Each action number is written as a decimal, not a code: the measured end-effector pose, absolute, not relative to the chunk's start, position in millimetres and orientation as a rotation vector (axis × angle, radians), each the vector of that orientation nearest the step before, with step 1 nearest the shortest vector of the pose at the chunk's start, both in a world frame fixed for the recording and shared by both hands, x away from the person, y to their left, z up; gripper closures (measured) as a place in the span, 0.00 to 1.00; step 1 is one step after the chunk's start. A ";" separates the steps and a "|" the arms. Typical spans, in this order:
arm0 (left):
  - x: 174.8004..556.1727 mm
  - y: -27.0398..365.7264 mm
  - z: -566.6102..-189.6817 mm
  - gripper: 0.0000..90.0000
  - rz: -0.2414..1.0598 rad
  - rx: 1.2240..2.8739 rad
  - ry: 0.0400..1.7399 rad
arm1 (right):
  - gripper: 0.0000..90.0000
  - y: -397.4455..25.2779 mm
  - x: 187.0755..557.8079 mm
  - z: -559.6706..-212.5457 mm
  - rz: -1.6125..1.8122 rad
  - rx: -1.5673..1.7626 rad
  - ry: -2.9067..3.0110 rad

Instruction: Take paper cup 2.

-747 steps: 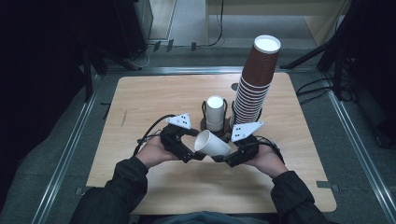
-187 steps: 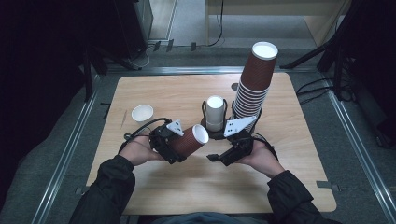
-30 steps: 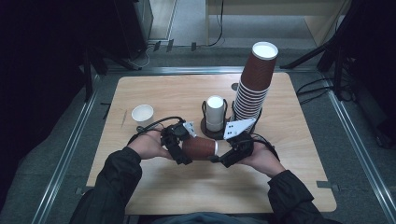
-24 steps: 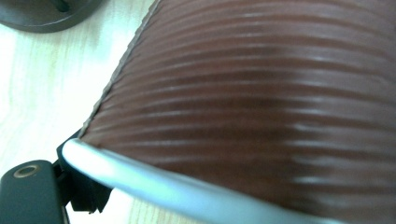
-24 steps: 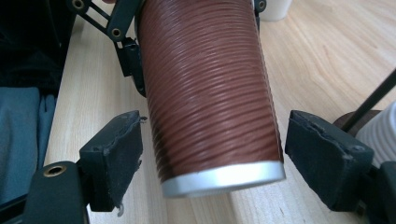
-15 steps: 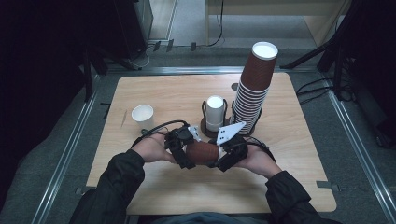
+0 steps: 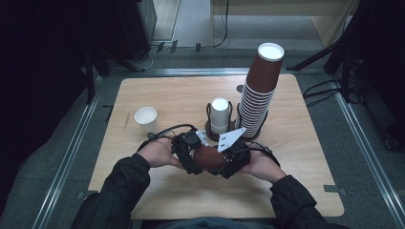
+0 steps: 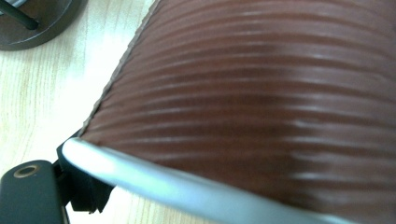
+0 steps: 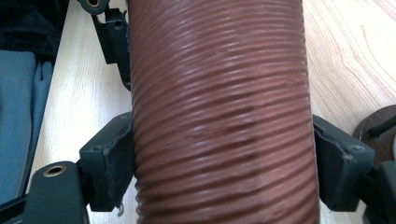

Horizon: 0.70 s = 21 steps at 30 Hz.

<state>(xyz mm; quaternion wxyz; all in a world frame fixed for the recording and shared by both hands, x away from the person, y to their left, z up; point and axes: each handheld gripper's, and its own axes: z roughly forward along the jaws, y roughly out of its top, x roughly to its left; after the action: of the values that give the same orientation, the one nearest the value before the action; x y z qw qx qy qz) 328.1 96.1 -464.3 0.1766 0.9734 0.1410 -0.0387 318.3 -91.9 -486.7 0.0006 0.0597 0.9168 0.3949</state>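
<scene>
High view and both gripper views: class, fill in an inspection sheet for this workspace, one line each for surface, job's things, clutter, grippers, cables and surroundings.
Surface: wooden table, pale, on a grey floor.
Job's things: brown ribbed cup held on its side between both grippers, above the table; tall brown cup stack; white cup upright, alone at left; white cups in a dark holder.
Clutter: nothing seen.
Grippers: left gripper at the cup's rim end, its grip not clear; right gripper has jaws pressed on both sides of the cup.
Cables: black cable loops from the left gripper.
Surroundings: metal rails, dark stands, floor cables.
</scene>
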 end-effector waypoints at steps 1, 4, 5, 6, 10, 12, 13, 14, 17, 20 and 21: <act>328.1 96.1 -464.5 0.09 -0.110 2.754 0.401 | 0.22 -91.9 318.0 -486.6 1.236 0.181 2.879; 327.8 96.2 -464.7 0.09 -0.115 2.756 0.401 | 0.23 -91.9 317.9 -486.6 1.233 0.176 2.880; 327.8 96.3 -464.8 0.09 -0.116 2.758 0.399 | 0.23 -91.7 318.0 -486.8 1.234 0.174 2.882; 327.8 96.5 -464.8 0.09 -0.113 2.762 0.394 | 0.23 -91.2 318.0 -486.9 1.236 0.170 2.880; 325.6 97.7 -464.0 0.06 -0.061 2.743 0.372 | 0.23 -89.9 317.2 -487.0 1.222 0.173 2.880; 324.8 98.7 -461.9 0.00 -0.064 2.707 0.384 | 0.22 -91.0 318.8 -487.1 1.225 0.174 2.873; 324.8 100.0 -460.3 0.00 -0.057 2.692 0.386 | 0.22 -91.9 319.0 -486.8 1.227 0.186 2.876; 325.2 101.4 -458.9 0.00 -0.051 2.679 0.394 | 0.22 -93.3 319.6 -486.1 1.246 0.195 2.871; 326.2 107.6 -456.2 0.00 -0.049 2.634 0.402 | 0.22 -97.2 322.0 -483.0 1.291 0.215 2.852; 327.4 114.6 -453.6 0.00 -0.044 2.589 0.419 | 0.22 -99.9 321.8 -481.4 1.312 0.228 2.856; 327.6 117.0 -452.7 0.00 -0.040 2.570 0.424 | 0.22 -100.7 322.1 -481.1 1.321 0.225 2.850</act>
<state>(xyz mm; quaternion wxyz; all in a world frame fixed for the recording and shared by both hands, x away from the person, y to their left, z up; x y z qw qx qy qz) 327.6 117.0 -452.7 0.2649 0.9513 0.1571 -0.0147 322.1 -100.7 -481.1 -0.0038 0.0714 0.9049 0.4196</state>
